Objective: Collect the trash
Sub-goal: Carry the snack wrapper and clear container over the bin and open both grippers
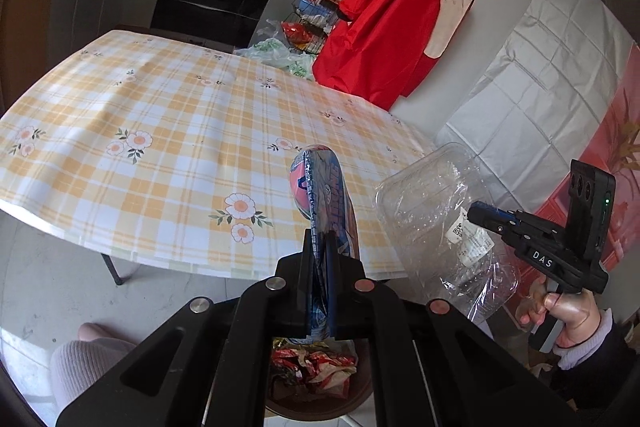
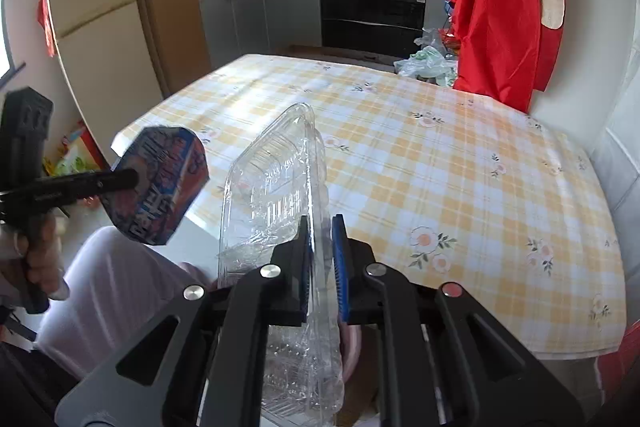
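Note:
My left gripper [image 1: 320, 247] is shut on a blue and red flat food package [image 1: 320, 187], held edge-on above a brown trash bin [image 1: 320, 407] with red wrappers [image 1: 312, 367] inside. The package also shows in the right wrist view [image 2: 160, 183], with the left gripper [image 2: 128, 181] clamped on it. My right gripper [image 2: 320, 247] is shut on a clear plastic clamshell container [image 2: 276, 195], held over the table's near edge. In the left wrist view the container [image 1: 436, 211] hangs at the right with the right gripper [image 1: 480, 213] on it.
A table with a yellow checked floral cloth [image 1: 160, 115] lies ahead [image 2: 440, 167]. A red garment [image 1: 400, 19] hangs at the far right by the wall. Plastic bags [image 1: 280, 55] and a wire rack sit on the floor behind the table. A fridge [image 2: 100, 27] stands left.

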A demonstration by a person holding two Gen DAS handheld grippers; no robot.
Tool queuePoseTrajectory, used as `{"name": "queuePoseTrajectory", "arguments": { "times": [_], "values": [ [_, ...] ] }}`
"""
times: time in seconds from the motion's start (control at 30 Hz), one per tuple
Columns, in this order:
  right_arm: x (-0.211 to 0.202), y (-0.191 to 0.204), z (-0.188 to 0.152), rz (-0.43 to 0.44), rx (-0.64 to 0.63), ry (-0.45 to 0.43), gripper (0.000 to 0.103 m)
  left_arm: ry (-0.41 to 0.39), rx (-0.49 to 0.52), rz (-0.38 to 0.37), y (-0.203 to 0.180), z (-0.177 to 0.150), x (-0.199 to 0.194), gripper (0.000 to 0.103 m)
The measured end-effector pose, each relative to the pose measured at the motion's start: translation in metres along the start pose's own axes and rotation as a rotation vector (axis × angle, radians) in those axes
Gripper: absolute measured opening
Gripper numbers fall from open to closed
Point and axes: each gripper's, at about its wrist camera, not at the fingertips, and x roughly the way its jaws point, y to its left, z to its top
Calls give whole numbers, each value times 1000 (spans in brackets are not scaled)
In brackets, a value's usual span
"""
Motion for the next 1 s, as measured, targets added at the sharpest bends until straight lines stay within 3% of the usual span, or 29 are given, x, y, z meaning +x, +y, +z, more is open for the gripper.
{"name": "queuePoseTrajectory", "arguments": {
  "times": [0.37, 0.43, 0.67, 1.0],
  "values": [
    [9, 15, -15, 48, -11, 67, 18, 22, -63, 42, 15, -20, -7, 5],
    [12, 17, -17, 59, -8, 74, 30, 25, -62, 49, 16, -22, -7, 5],
    [7, 16, -14, 76, 17, 42, 39, 41, -47, 53, 14, -27, -5, 5],
    [-12, -3, -7, 24, 86, -26, 80, 128, -18, 40, 4, -41, 12, 5]
  ]
}}
